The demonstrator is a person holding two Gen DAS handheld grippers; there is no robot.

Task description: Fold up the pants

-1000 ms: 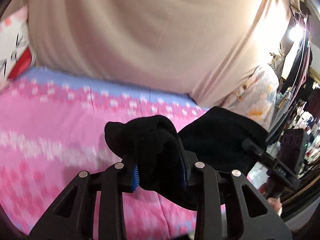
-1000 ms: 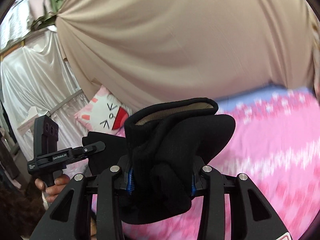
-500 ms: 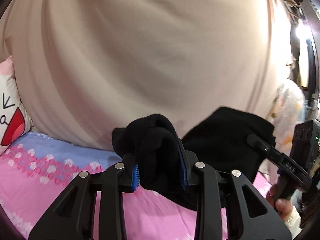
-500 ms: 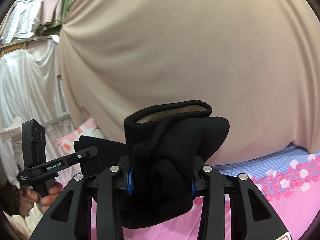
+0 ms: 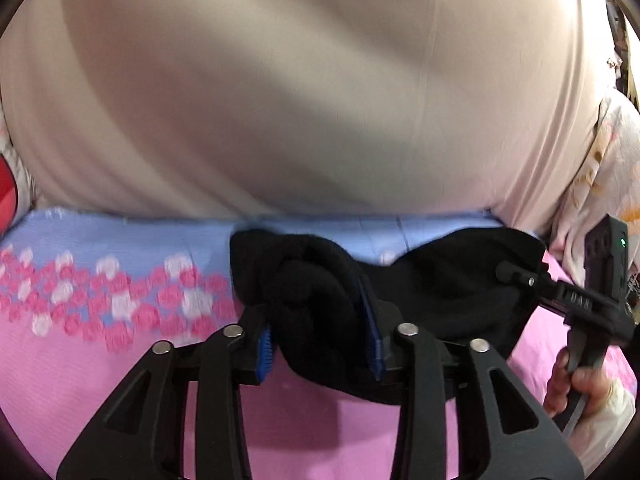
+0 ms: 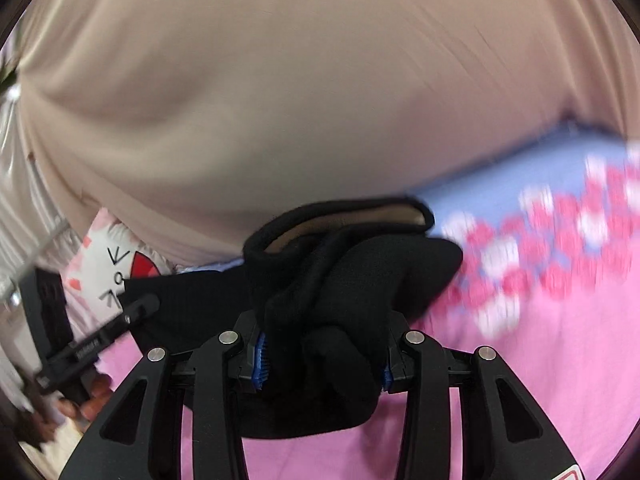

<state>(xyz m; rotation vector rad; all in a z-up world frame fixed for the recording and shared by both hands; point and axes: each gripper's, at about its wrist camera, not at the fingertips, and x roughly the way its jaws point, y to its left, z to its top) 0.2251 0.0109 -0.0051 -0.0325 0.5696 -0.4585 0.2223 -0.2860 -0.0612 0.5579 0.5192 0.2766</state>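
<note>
— While you look along the left gripper [image 5: 320,354], what sits between its blue pads [image 5: 264,354]?

— A thick bunch of the black pants [image 5: 316,308], pinched tight. The fabric bulges up above the fingers and hangs a little below them. From there the cloth stretches across to the right gripper [image 5: 516,276], seen at the right edge of that view with the person's hand [image 5: 576,388] on its handle.

— And from the right wrist camera?

— Much the same. The right gripper [image 6: 322,364] is clamped on another bunch of the pants [image 6: 340,280]. Above its fingers the waistband stands open, showing a tan lining inside. The black cloth runs off to the left toward the left gripper [image 6: 140,308], held by the other hand [image 6: 86,400] at the lower left edge.

— So where are the pants?

— Held up between the two grippers, over a bedspread [image 5: 100,380] that is pink with a band of pink and white flowers and a blue strip at its far side. Whether the lower part of the pants touches the bed, I cannot tell.

— Beyond that?

— A beige curtain [image 5: 300,100] fills the back of both views. A white pillow with a cartoon face [image 6: 116,264] lies at the bed's far left corner, blurred. Pale printed fabric [image 5: 604,172] hangs at the right edge of the left view.
</note>
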